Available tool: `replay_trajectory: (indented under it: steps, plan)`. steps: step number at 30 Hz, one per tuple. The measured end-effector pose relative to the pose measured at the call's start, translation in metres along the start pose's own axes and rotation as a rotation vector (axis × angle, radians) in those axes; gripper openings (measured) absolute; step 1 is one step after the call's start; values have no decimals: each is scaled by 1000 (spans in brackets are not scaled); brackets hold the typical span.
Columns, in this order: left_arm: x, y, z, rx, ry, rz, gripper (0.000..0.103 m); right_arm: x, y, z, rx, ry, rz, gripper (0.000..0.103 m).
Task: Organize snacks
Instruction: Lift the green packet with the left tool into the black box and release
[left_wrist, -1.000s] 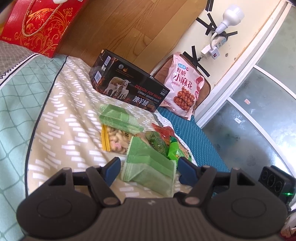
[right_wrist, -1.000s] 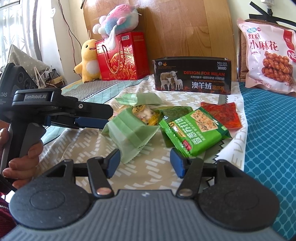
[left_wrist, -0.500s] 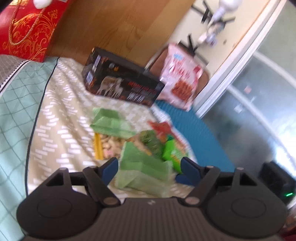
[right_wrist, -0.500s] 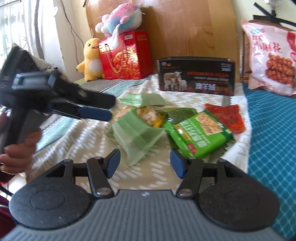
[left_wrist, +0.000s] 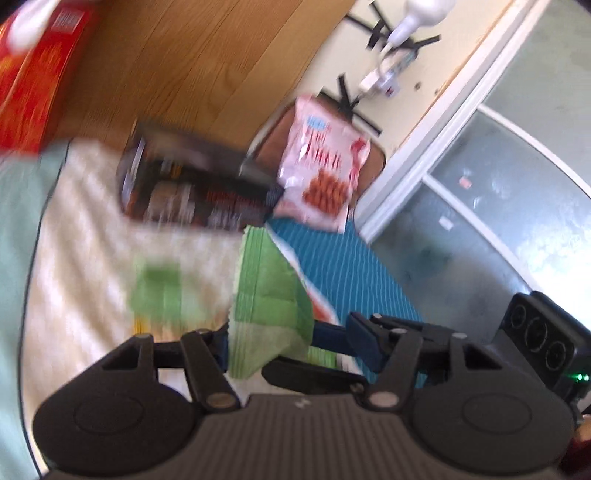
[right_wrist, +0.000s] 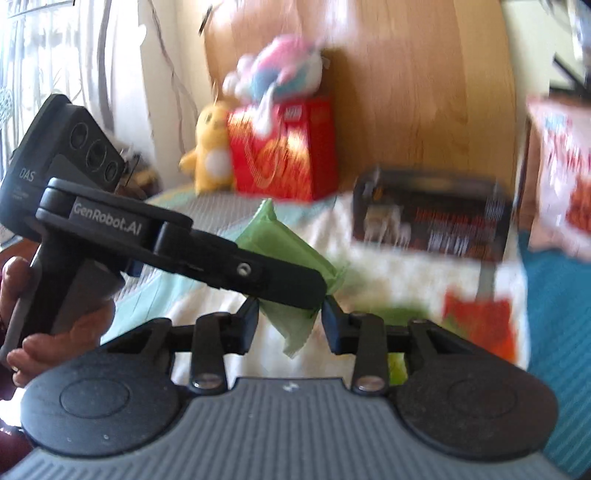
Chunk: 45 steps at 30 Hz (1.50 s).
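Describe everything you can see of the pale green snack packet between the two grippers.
The pale green packet is a soft, matte, pillow-shaped wrapper with crimped, ridged end seals. It is tilted, raised off the patterned bedspread. The left gripper has it between its closing fingers. Its lower end hangs between the right gripper fingers, also closing; contact there is unclear. Blur hides any print.

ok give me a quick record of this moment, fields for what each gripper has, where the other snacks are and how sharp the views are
left gripper: jaws closing, light green packet between them, lifted off the bed
right gripper: jaws closing around the same packet's lower corner
other snacks: red packet on the bed; pink bag leaning at the back
black box: on the bed by the headboard
view quality: both blurred, small detail unreadable
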<state>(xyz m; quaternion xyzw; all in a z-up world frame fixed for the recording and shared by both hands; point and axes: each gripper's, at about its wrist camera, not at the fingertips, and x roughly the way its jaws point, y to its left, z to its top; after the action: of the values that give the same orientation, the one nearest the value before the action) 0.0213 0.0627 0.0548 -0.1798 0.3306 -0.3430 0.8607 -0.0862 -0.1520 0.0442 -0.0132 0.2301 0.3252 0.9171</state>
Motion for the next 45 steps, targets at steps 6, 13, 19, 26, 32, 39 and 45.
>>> replay_trajectory:
  steps: [6, 13, 19, 26, 32, 39, 45]
  plan:
    - [43, -6, 92, 92, -57, 30, 59, 41, -43, 58, -22, -87, -103, 40]
    - [124, 29, 155, 57, -72, 245, 74, 124, -112, 104, -3, -24, -273, 44]
    - [85, 65, 125, -61, -97, 191, 81, 91, -149, 83, 117, -20, -277, 55]
    - [33, 88, 74, -136, -5, 172, 83, 56, -137, 42, 317, 90, -40, 57]
    - [20, 91, 39, -189, 68, 144, 83, 65, -75, 30, 223, 187, 126, 69]
    - [44, 93, 16, -225, 138, 142, 59, 105, -32, 25, 104, 272, 79, 52]
    - [24, 74, 39, -179, 38, 104, 59, 90, -29, 37, 76, 166, 42, 46]
